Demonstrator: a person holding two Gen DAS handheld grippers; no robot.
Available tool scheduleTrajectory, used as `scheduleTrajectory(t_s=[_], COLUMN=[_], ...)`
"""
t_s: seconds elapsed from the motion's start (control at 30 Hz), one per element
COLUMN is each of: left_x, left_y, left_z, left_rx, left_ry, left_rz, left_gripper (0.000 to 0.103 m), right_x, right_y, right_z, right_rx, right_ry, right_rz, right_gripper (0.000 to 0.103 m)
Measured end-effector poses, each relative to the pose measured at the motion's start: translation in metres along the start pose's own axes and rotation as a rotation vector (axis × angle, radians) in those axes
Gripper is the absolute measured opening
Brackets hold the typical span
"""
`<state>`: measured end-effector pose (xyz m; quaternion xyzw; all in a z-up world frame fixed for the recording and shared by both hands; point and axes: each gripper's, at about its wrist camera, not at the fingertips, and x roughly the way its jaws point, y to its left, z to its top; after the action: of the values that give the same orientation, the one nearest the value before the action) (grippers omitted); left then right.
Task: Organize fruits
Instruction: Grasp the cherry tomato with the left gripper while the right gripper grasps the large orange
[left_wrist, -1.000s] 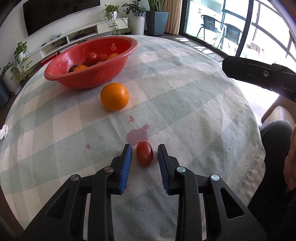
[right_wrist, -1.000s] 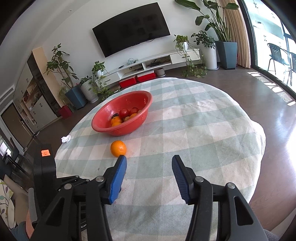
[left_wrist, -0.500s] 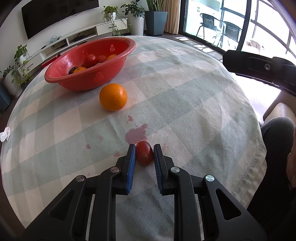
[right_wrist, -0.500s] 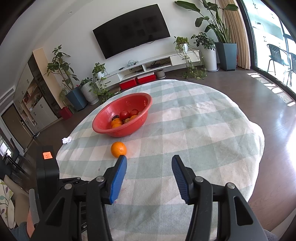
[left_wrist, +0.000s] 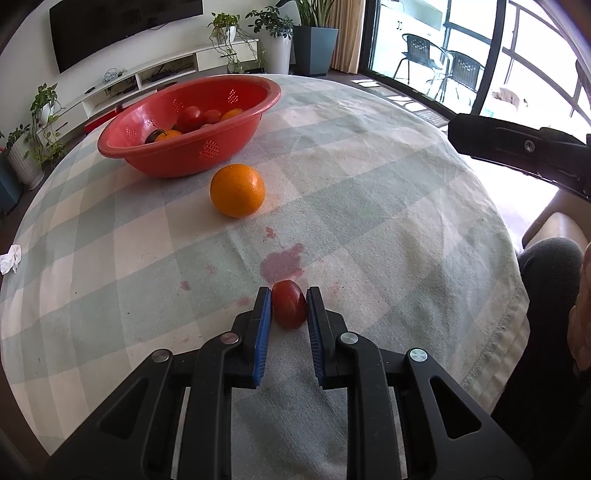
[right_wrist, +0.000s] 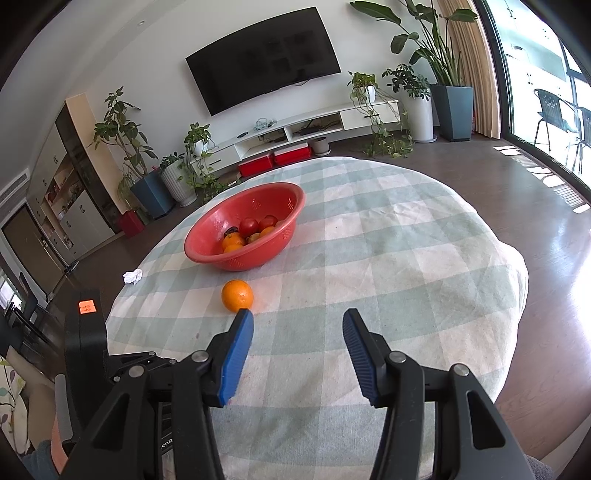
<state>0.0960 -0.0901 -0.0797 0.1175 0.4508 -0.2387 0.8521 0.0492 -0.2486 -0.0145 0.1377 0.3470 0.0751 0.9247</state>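
My left gripper (left_wrist: 289, 300) is shut on a small red tomato (left_wrist: 289, 303) and holds it just above the checked tablecloth (left_wrist: 369, 206). An orange (left_wrist: 237, 190) lies on the cloth ahead of it, in front of a red bowl (left_wrist: 192, 147) that holds several tomatoes and oranges. In the right wrist view the right gripper (right_wrist: 297, 325) is open and empty above the cloth, with the orange (right_wrist: 237, 295) just beyond its left fingertip and the red bowl (right_wrist: 207, 254) farther back. The tomato is hidden in that view.
Red stains (left_wrist: 282, 260) mark the cloth just ahead of the left gripper. A crumpled white tissue (right_wrist: 132, 276) lies near the table's left edge. The right gripper's body (left_wrist: 524, 147) shows at the right of the left wrist view. The table edge curves close on the right.
My left gripper has closed from open onto the small tomato and has lifted slightly with it. The right gripper stays open and has barely moved.
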Motion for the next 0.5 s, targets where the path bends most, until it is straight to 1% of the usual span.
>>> scheduleTrajectory(t_s=[0.27,0.43,0.5], left_x=[-0.011,-0.022,-0.025], left_y=[0.011,0.022,0.028], left_z=[-0.005,-0.012,-0.015], left_rx=[-0.033,-0.070,-0.087], left_ry=[-0.025,-0.043,-0.049], left_rz=[-0.014,-0.019,-0.017], left_gripper=[0.017,0.017,0.017], right_x=[0.004,0.015,0.023], right_y=[0.005,0.024,0.035], right_z=[-0.003,0.000,0.002], right_rx=[-0.017,-0.089,-0.133], right_ry=[0.015,0.041,0.067], right_rz=[0.006,0.022,0.031], right_gripper=[0.055,0.055,0.055])
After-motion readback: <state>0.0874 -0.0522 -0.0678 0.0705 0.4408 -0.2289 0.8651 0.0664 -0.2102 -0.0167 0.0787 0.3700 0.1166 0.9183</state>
